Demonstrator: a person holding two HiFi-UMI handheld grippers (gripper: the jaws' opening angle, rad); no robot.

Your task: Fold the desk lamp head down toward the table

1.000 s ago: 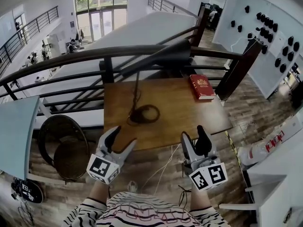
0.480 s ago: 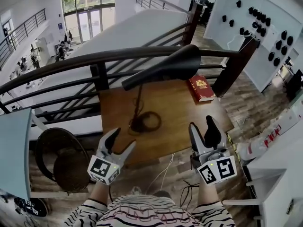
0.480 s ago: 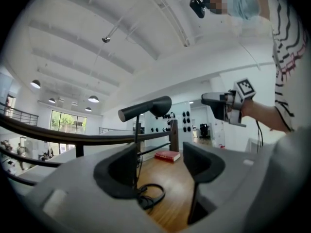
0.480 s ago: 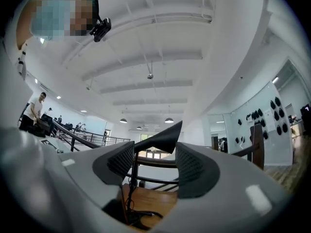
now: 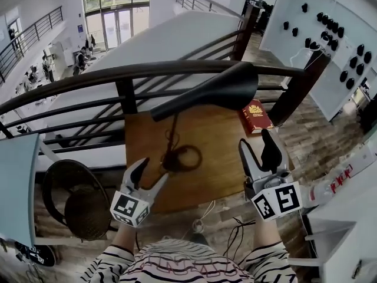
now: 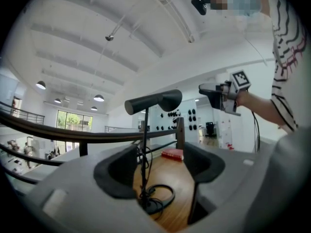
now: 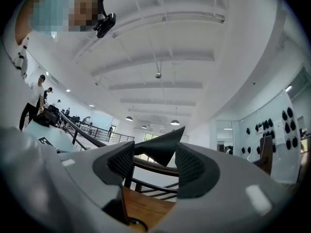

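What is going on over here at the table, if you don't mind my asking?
A person in a striped top stands at a brown wooden table, holding the left hand-held gripper and the right hand-held gripper near its front edge. Both are open and empty. The black desk lamp stands on the table with its long head raised, not yet touched. A red book lies at the far right corner.

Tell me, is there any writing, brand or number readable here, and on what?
Nothing can be read.
Red book: gold cover print, too small.
White object at the right edge: red lettering, too blurred.
Left gripper, right gripper: square marker patterns only, no words.
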